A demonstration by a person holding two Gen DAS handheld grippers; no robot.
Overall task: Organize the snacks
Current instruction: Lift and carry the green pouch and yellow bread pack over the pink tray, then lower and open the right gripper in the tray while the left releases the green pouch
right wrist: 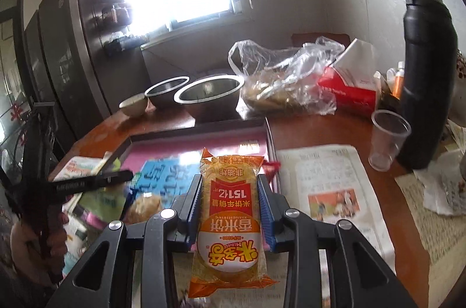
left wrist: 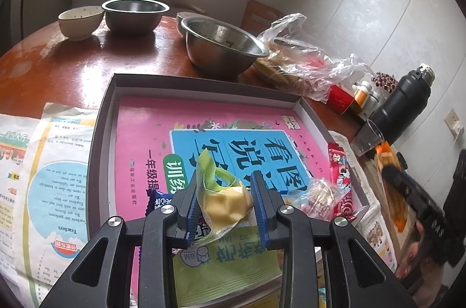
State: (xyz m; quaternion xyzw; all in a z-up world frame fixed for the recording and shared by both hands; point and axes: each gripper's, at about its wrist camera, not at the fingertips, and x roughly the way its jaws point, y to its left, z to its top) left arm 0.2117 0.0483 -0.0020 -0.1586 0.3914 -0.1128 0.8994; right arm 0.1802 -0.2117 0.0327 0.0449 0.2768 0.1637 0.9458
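Note:
My left gripper (left wrist: pixel 225 185) is shut on a clear-wrapped yellow cake snack (left wrist: pixel 225 201) with a green top, held above the dark shallow box (left wrist: pixel 100 115) lined with a pink book (left wrist: pixel 139 127). Red snack packets (left wrist: pixel 340 171), a clear wrapped cracker (left wrist: pixel 319 191), a blue packet (left wrist: pixel 158 200) and a green milk-snack packet (left wrist: pixel 224 270) lie in the box's near part. My right gripper (right wrist: pixel 230 185) is shut on an orange rice-cracker packet (right wrist: pixel 230 209), held over the box's right edge (right wrist: pixel 269 139). The left gripper also shows in the right wrist view (right wrist: pixel 87 182).
Two steel bowls (left wrist: pixel 221 45) (left wrist: pixel 134 13) and a ceramic bowl (left wrist: pixel 80 21) stand behind the box. A plastic bag of food (left wrist: pixel 294 57), red tissue box (right wrist: pixel 346 92), black flask (right wrist: pixel 425 80) and plastic cup (right wrist: pixel 387 139) are at right. Newspapers (left wrist: pixel 55 162) (right wrist: pixel 329 185) flank the box.

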